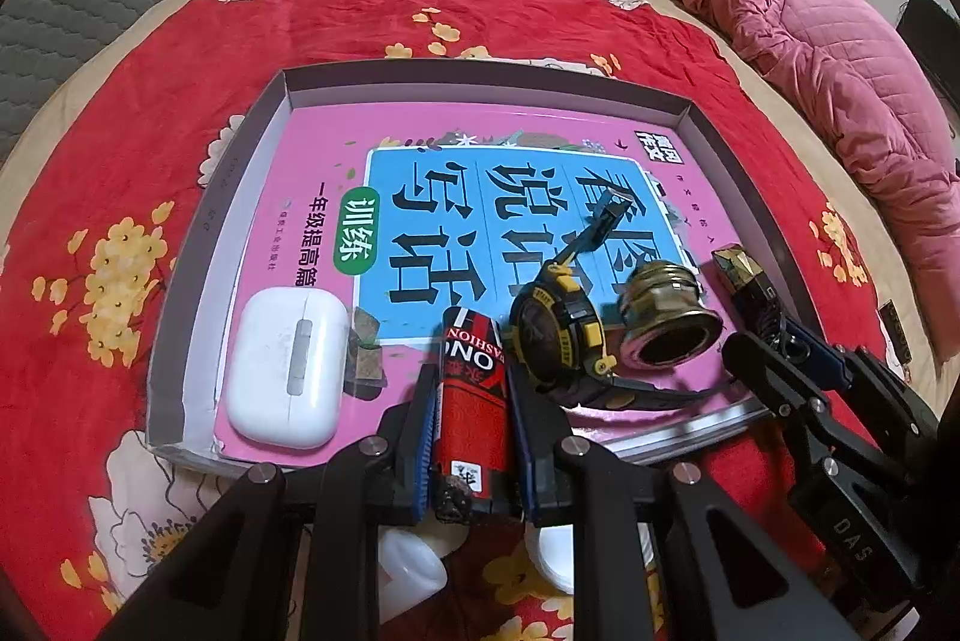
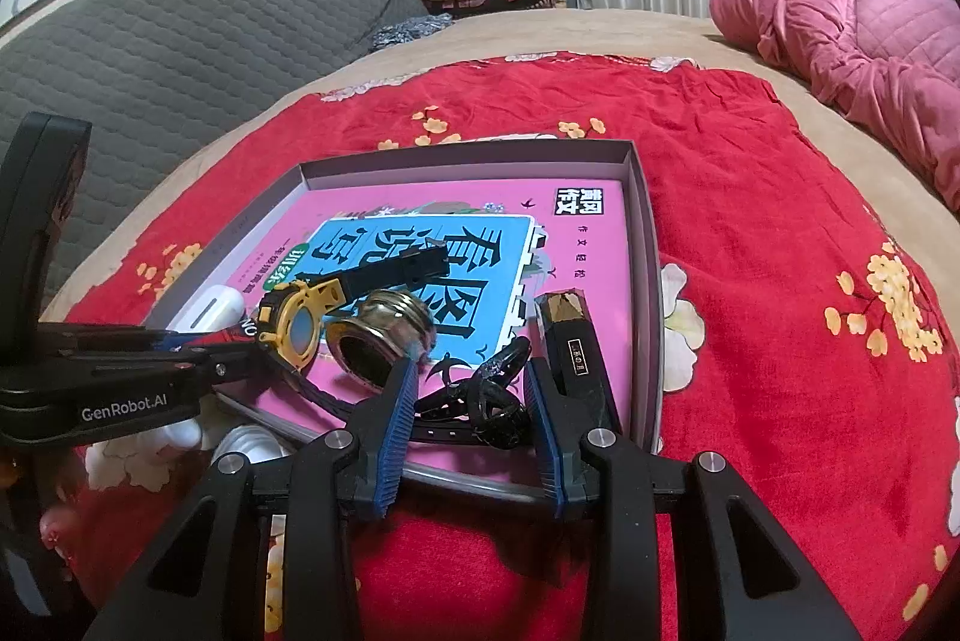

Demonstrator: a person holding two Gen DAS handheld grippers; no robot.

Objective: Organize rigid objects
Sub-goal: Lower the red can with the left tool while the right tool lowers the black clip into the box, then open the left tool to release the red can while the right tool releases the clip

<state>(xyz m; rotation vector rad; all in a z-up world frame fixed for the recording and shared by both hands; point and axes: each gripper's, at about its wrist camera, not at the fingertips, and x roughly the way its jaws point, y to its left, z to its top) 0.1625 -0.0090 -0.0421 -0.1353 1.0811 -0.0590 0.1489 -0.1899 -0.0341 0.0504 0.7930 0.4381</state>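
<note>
The tray [image 1: 180, 281] looks like matt grey cardboard with smooth walls. Inside it, the book [image 1: 312, 173] has a glossy pink and blue paper cover. On the book, the earbud case [image 1: 285, 371] is smooth white plastic with a slight sheen, the threaded fitting [image 1: 666, 317] is shiny brass-coloured metal, and the watch [image 1: 555, 335] has a black and yellow plastic body. Under the tray, the red flowered blanket [image 1: 540, 23] is soft, fuzzy cloth. Beyond the blanket, the pink quilted jacket [image 1: 810, 59] has a satin shine.
</note>
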